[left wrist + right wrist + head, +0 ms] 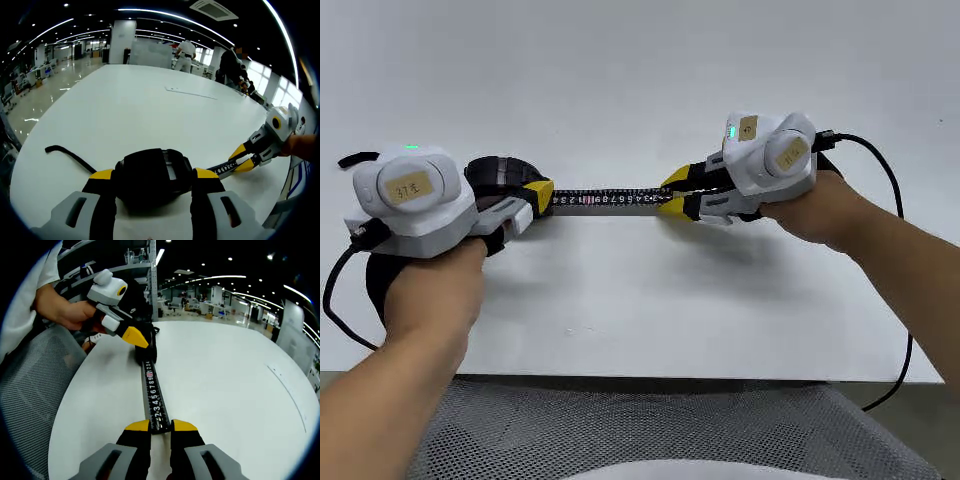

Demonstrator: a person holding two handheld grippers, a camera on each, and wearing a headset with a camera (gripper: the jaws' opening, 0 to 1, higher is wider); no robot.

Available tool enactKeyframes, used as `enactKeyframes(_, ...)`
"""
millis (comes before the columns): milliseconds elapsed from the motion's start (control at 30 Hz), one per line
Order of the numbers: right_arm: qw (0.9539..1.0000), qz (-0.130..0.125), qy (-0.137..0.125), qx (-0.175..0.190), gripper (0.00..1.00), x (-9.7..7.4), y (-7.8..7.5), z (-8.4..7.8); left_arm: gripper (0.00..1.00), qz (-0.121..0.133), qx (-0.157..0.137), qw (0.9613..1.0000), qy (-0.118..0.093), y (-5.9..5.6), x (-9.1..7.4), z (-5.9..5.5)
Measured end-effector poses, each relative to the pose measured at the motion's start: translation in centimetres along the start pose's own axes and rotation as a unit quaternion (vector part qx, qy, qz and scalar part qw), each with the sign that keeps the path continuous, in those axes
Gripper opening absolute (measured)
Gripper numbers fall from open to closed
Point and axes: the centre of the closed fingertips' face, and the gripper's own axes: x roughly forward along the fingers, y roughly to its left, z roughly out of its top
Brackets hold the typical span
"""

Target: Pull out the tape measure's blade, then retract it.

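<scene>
A black tape measure case (pixel 498 176) (pixel 152 175) sits low over the white table (pixel 640 80), clamped between the yellow-tipped jaws of my left gripper (pixel 535 196) (pixel 152 175). Its dark numbered blade (pixel 610 198) (pixel 152 395) (pixel 222 170) runs out to the right, a short length drawn. My right gripper (pixel 672 195) (pixel 161 426) is shut on the blade's end. The case (pixel 142 340) shows at the blade's far end in the right gripper view, held by the left gripper (pixel 132 335). The right gripper (pixel 245 157) appears at the right of the left gripper view.
A black wrist strap (pixel 67 152) (pixel 358 158) trails left from the case on the table. Gripper cables (pixel 880 170) hang off both sides. A grey mesh chair (pixel 660 430) (pixel 35 390) sits at the table's near edge. People (pixel 187 50) stand far across the room.
</scene>
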Motion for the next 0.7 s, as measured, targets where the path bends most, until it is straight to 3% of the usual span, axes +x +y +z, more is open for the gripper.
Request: enactKeyframes(700,0.9998,0.011,-0.015,0.0,0.1,2.1,1.1,2.0,0.55,-0.003,-0.004,1.0,0.001,0.0,0.0,0.0)
